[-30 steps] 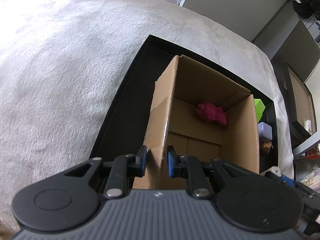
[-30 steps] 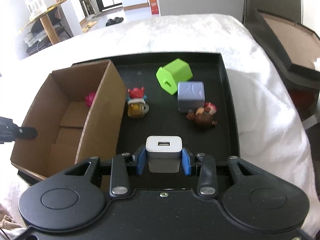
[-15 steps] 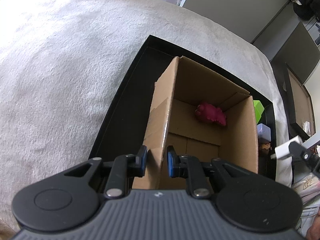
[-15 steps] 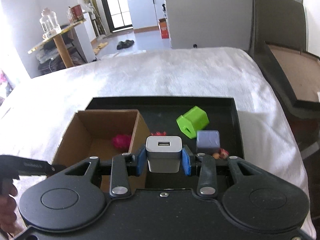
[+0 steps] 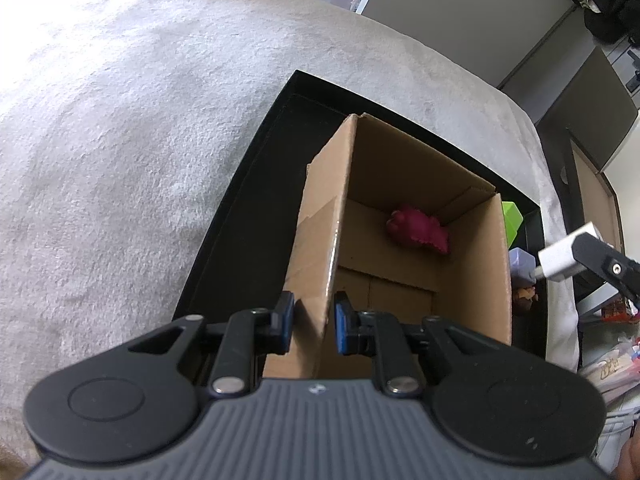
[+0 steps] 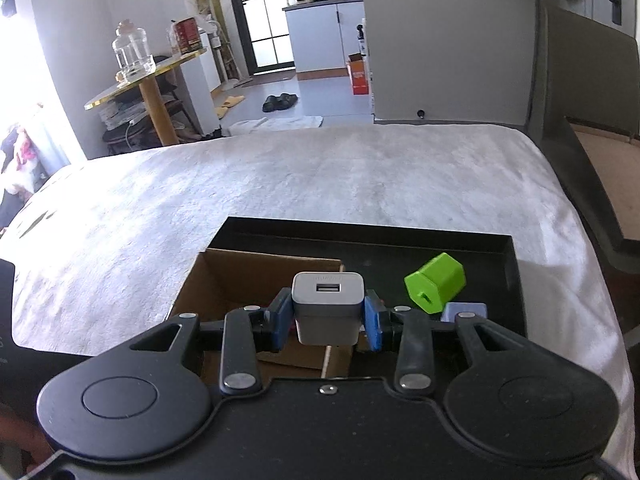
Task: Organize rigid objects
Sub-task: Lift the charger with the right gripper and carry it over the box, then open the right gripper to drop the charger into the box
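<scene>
Cardboard box [image 5: 400, 208] holds one magenta toy [image 5: 416, 228] | your right tongs [image 6: 328, 316] clench the white charger [image 6: 327, 306] | left tongs [image 5: 310, 322] pinch the box wall | green block [image 6: 436, 288] waits at 2 o'clock

I'm working at home: beyond the white plush blanket [image 6: 320, 184] lie slippers [image 6: 280, 101] on the floor, left of them a round gold-edged side table [image 6: 148, 76] with glass jars, behind them a kitchen counter [image 6: 324, 32] crowded with appliances.
</scene>
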A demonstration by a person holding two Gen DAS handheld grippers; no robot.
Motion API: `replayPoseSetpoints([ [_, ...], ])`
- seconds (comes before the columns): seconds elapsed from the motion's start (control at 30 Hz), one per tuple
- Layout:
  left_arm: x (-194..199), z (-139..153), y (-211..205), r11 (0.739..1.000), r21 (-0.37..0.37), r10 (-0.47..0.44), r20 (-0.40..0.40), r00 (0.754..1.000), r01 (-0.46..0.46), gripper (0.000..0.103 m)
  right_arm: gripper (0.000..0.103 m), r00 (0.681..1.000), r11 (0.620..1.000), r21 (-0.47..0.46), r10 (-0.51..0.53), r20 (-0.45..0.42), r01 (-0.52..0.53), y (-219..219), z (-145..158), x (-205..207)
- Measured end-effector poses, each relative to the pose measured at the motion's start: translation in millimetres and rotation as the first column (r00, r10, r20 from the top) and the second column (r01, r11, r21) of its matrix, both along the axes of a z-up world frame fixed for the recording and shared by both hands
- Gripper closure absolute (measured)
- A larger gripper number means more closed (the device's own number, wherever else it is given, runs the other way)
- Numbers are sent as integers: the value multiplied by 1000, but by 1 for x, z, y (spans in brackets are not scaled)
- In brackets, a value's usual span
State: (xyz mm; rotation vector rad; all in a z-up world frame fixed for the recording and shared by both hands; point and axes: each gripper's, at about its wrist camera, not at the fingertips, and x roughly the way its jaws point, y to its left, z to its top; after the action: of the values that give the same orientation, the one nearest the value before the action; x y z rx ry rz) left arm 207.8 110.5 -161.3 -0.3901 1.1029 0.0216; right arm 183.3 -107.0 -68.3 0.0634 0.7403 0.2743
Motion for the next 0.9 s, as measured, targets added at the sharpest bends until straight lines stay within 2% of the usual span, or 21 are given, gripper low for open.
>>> replayPoseSetpoints([
  [0.6, -2, -4, 8, 999, -38, -4, 5, 1000, 4, 85, 66, 993, 996, 23, 92, -70, -91, 57, -25, 12],
  [0.9, -2, -4, 11, 998, -57, -4, 12, 1000, 5, 85, 66, 989, 991, 36, 129, -73, -127, 83, -25, 27],
])
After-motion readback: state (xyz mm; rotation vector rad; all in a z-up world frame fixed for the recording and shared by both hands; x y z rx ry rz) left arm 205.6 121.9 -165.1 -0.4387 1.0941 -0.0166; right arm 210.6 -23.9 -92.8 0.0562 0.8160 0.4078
